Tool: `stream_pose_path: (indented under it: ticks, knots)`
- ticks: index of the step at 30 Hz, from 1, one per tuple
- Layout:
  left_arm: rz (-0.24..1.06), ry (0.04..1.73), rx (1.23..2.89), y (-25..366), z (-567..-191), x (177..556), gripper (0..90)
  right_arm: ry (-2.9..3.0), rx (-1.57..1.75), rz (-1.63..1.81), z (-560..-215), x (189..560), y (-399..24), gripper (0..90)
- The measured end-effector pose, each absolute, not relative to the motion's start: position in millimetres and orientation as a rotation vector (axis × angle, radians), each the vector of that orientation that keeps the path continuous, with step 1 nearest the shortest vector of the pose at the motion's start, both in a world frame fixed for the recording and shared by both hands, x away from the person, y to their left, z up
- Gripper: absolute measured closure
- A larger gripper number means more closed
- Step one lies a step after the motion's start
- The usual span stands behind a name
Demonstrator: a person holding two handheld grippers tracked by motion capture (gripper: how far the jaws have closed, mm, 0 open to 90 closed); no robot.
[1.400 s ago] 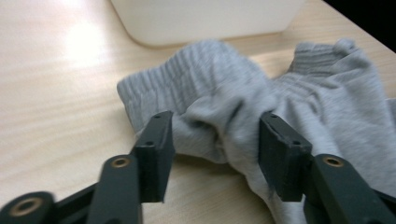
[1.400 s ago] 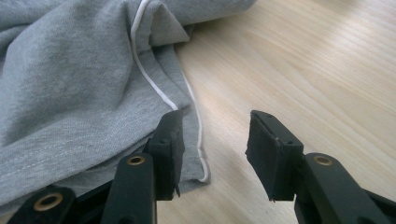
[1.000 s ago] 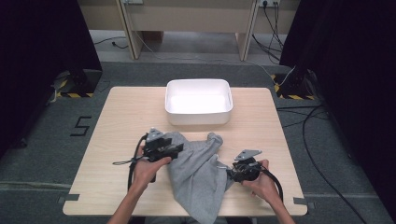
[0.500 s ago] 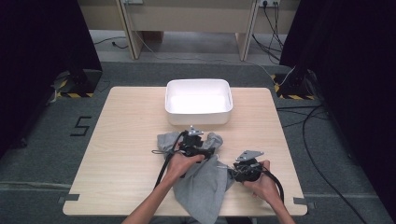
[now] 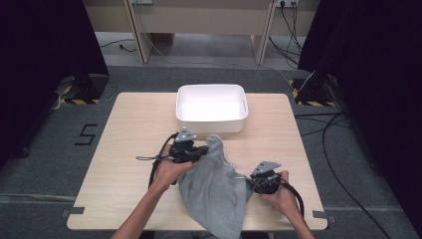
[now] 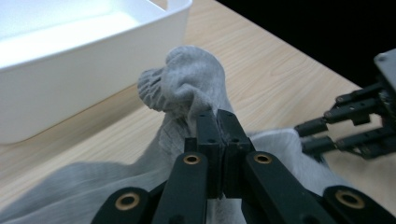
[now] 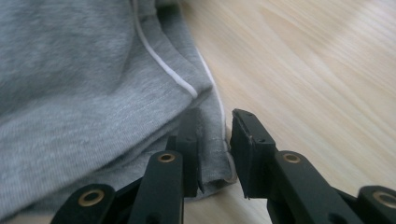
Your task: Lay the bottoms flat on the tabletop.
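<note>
A grey garment (image 5: 214,191) is lying crumpled on the near half of the wooden table (image 5: 129,129), just in front of the white bin (image 5: 211,108), with its lower end spilling over the near table edge. Its knit is soft and matte, ribbed at the bunched cuff-like end, and a thin white cord (image 7: 161,63) is running along a folded hem. The left gripper (image 5: 201,151) is pinching a raised fold at the garment's end nearest the bin; its jaws have just been closing and are now pressed together on the cloth, as the left gripper view shows with the fabric puckering above the black pads (image 6: 208,135). The right gripper (image 5: 249,181) is sitting at the garment's right edge, away from the bin; its jaws have just been closing around the hem, which is lying between them, but a gap is still showing and I judge the pads are not yet pressing. The step in hand seems to be taking hold of two edges for straightening or folding. Next, the right jaws need to finish clamping the hem before both hands lift and spread the limp cloth clear of the bin's smooth, rounded plastic wall.
</note>
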State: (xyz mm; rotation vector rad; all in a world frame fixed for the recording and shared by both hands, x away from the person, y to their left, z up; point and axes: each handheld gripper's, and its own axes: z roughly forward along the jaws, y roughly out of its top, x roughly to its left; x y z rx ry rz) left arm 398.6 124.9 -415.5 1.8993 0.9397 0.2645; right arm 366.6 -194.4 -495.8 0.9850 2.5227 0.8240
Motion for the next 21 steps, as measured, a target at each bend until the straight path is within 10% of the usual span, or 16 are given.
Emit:
stream_pose_path:
  ticks: [21]
  knots:
    - [0.261, 1.113, 1.840, 253, -485, 341, 88.1, 2.434, 1.093, 0.729, -493, 357, -240, 75.7]
